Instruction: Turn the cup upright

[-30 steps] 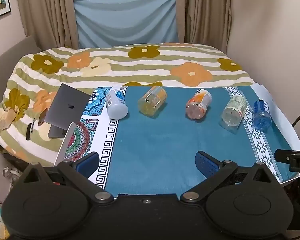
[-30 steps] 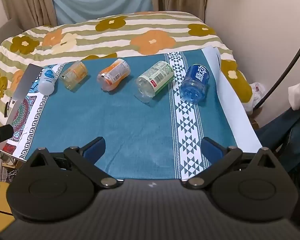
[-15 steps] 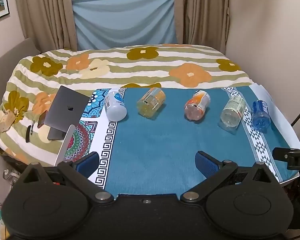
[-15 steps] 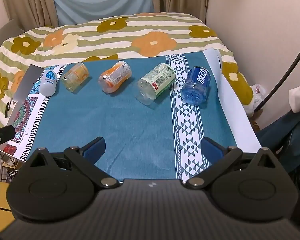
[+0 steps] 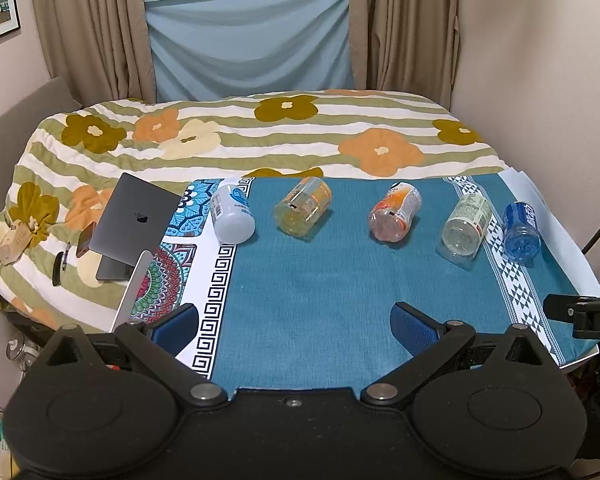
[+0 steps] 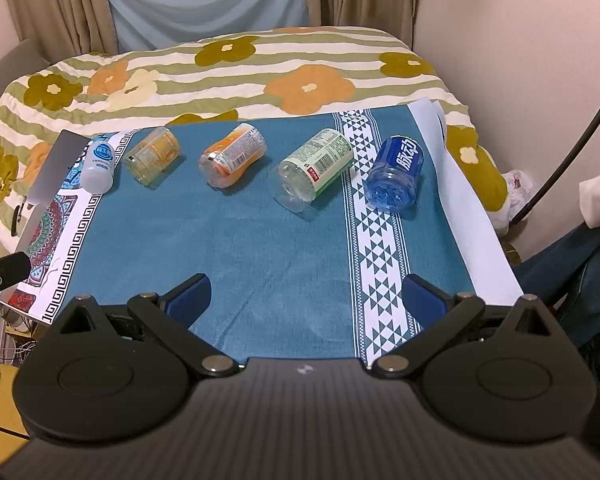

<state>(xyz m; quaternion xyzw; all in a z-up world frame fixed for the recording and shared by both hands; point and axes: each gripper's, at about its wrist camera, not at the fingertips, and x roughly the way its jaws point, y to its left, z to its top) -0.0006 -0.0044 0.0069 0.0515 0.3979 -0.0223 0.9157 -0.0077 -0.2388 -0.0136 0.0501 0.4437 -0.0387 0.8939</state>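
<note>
Lying on their sides in a row across the teal woven cloth [image 5: 300,300] of the bench are five cut-down plastic bottle cups: a white cup with a blue label [image 5: 232,216], a clear yellow-orange cup [image 5: 303,212], an orange-labelled cup [image 5: 396,216], a clear green-and-white-labelled cup [image 6: 316,168] and a blue translucent cup [image 6: 396,176]. Both the left gripper [image 5: 294,326] and the right gripper [image 6: 306,300] hover near the bench's front edge, well apart from the cups, jaws spread wide and holding nothing. A grey laptop [image 5: 134,222] rests at the left, on the flowered striped bedspread [image 5: 300,136].
</note>
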